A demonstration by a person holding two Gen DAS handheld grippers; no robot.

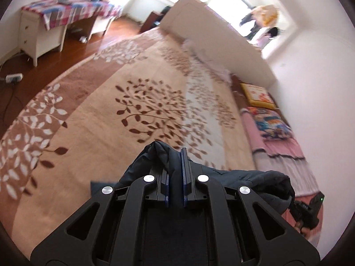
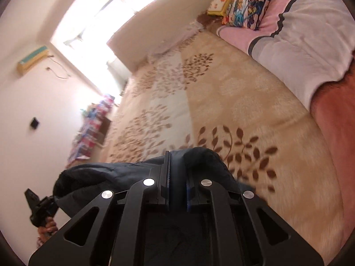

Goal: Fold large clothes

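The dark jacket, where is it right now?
The dark jacket hangs pinched between both grippers' fingers, left gripper and right gripper, above the leaf-patterned blanket on the bed.

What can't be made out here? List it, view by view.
- Left wrist view: most of the dark garment hangs below the left gripper, so its type and size are unclear.
- Right wrist view: the garment's lower part is hidden behind the right gripper.
- Both views: the leaf-patterned blanket is motion-blurred; desk items are too small.
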